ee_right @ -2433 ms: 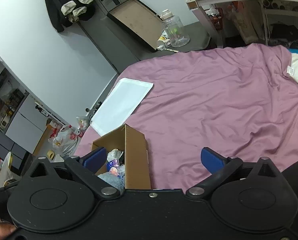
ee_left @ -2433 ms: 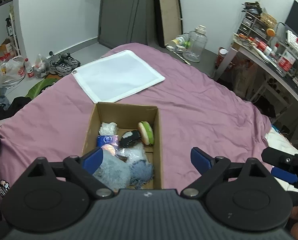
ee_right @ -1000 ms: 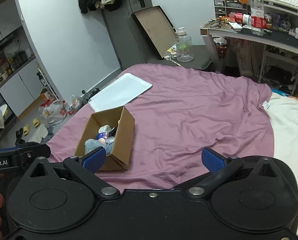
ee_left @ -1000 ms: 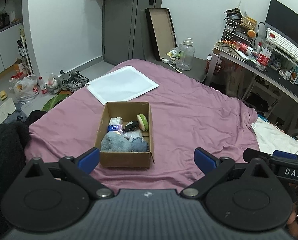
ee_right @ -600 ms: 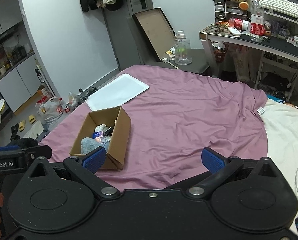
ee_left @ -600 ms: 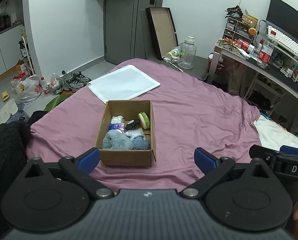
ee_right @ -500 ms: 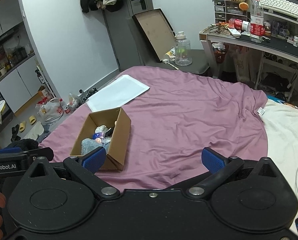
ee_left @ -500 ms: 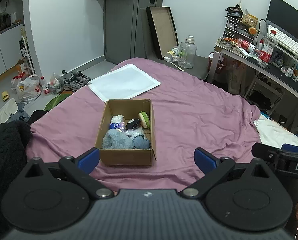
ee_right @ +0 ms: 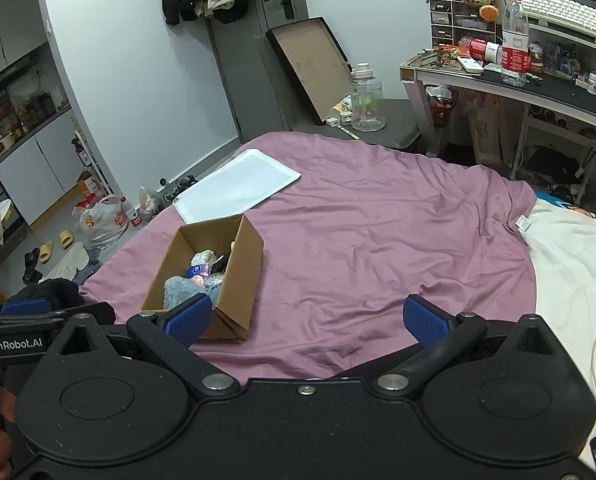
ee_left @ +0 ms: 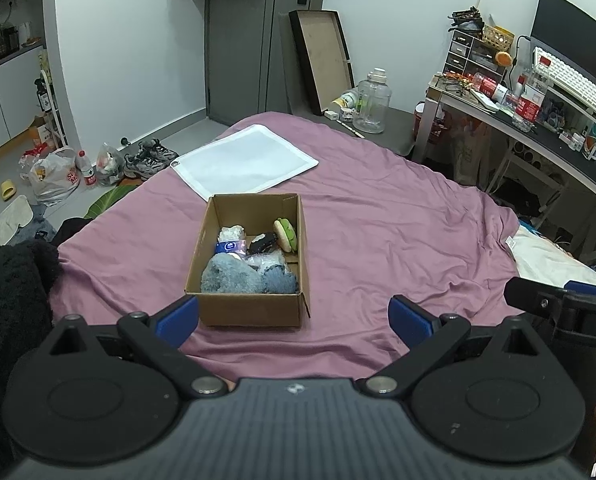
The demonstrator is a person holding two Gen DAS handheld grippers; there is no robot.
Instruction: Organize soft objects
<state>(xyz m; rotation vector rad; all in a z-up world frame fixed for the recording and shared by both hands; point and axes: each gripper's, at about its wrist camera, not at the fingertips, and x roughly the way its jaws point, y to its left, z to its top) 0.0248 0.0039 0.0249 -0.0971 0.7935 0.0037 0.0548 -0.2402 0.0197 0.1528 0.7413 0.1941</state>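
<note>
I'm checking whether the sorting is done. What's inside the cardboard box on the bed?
The cardboard box holds a fluffy blue-grey plush, a burger-shaped toy, a black item and a blue-banded packet. Anything beneath them is covered.

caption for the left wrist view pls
Open left gripper facing a cardboard box of soft toys on a purple bedspread.

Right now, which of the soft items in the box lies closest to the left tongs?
The fluffy light-blue plush, pressed against the cardboard box's near wall on its left side. The burger toy and white bundle sit farther back.
</note>
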